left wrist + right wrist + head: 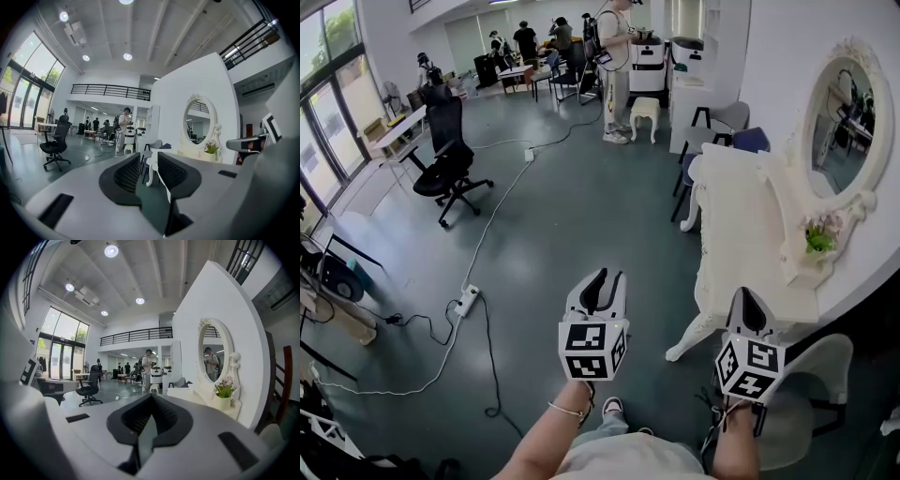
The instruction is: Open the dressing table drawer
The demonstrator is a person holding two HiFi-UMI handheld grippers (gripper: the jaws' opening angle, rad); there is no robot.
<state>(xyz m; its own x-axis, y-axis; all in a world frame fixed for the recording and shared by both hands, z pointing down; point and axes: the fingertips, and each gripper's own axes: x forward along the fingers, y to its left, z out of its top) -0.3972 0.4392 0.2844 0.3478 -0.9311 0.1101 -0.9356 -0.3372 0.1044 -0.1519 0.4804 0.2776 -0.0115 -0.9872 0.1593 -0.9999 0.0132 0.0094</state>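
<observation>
White dressing table (739,220) stands ahead; left tool (610,277) spread, empty, right tool (744,300) pressed together.

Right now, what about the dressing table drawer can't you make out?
- Drawer front, handle: the head view looks down on the dressing table, and its front is too foreshortened to show a seam.
- Left gripper view: the left gripper body covers the table's front. Only a leg shows.
- Right gripper view: the right gripper body hides everything below the tabletop.

Open-plan office/lab w/ mezzanine (136,336): office chair (445,159), desks (394,131), floor cables (487,225), ppl (614,66).
</observation>
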